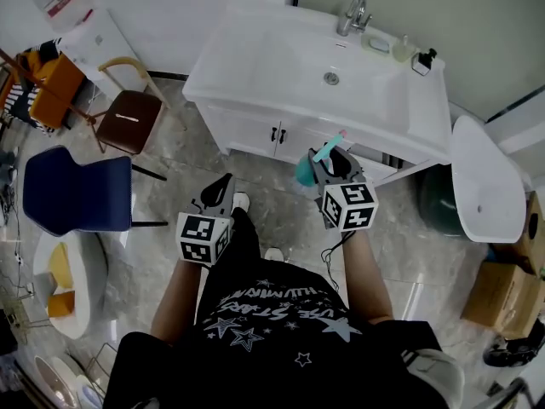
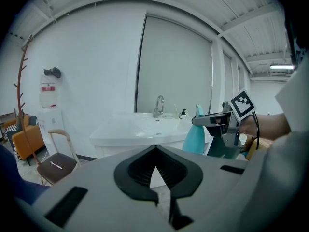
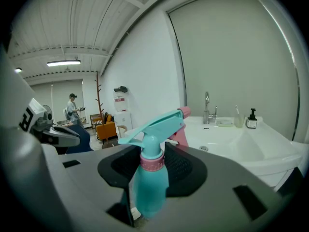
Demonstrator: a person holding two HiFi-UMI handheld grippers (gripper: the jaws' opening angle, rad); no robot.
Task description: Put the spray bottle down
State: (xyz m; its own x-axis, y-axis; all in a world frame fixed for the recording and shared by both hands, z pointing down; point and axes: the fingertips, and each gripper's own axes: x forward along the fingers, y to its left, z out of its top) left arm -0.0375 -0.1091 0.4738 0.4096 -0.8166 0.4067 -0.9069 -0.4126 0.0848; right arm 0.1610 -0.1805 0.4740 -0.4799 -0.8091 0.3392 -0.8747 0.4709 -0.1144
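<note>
My right gripper (image 1: 334, 162) is shut on a teal spray bottle (image 1: 305, 174) with a pink collar and nozzle tip. The bottle stands upright between the jaws in the right gripper view, where the jaws (image 3: 152, 164) close on the bottle (image 3: 150, 185) at its neck and shoulder. It hangs in the air in front of the white sink cabinet (image 1: 255, 88). My left gripper (image 1: 220, 187) is to its left and nearer to me, with its jaws together and nothing in them (image 2: 155, 172). The left gripper view shows the bottle (image 2: 195, 138) and the right gripper (image 2: 218, 123) off to the right.
The basin has a faucet (image 1: 353, 14) and a soap dispenser (image 1: 423, 60) at the back. A white oval piece (image 1: 485, 177) and a cardboard box (image 1: 502, 292) are at the right. A blue chair (image 1: 77, 190) and a brown chair (image 1: 128, 118) stand at the left.
</note>
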